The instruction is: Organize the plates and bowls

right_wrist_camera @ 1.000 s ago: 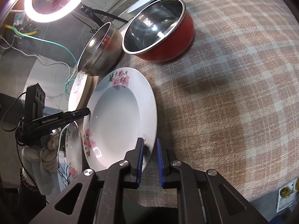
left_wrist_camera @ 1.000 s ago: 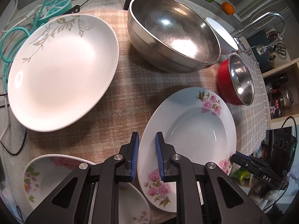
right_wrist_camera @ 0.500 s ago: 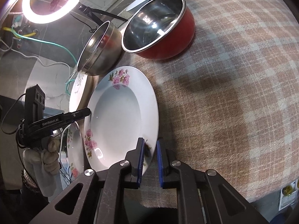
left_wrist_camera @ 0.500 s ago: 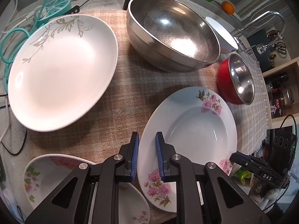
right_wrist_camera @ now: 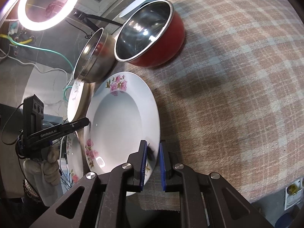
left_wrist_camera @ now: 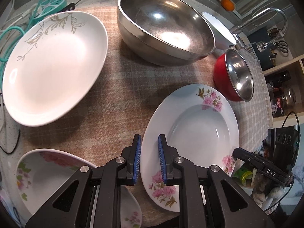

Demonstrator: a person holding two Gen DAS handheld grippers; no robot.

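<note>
Left wrist view: left tongs (left_wrist_camera: 149,159) nearly pressed together, narrow gap, straddling the near-left rim of the white deep plate with pink flowers (left_wrist_camera: 191,133); contact with the blue pads not clear, so cannot tell if actually pinching. Plate sits on the plaid-clothed bench (left_wrist_camera: 117,98), right of centre. Large white oval plate with grey-gold leaf print (left_wrist_camera: 53,66) far left on the cloth. Big stainless steel mixing bowl (left_wrist_camera: 165,26) at the back, small white bowl (left_wrist_camera: 218,30) tucked behind its right side. Red bowl with steel interior (left_wrist_camera: 235,76) just beyond the pink-flowered plate, near but apart. Another white floral plate (left_wrist_camera: 47,172) at lower left, partly hidden by the tongs' body. Right tongs' black tip (left_wrist_camera: 247,156) at the plate's right edge.

Right wrist view: right tongs (right_wrist_camera: 152,163) pinching the near rim of the same pink-flowered plate (right_wrist_camera: 117,125), one pad over the rim, one outside and under it. Left tongs (right_wrist_camera: 83,122) at the opposite rim, held by a gloved hand (right_wrist_camera: 45,163). Red bowl (right_wrist_camera: 152,34) beyond the plate, steel bowl (right_wrist_camera: 95,57) to its left. Lit ring lamp (right_wrist_camera: 47,3) at top left.
</note>
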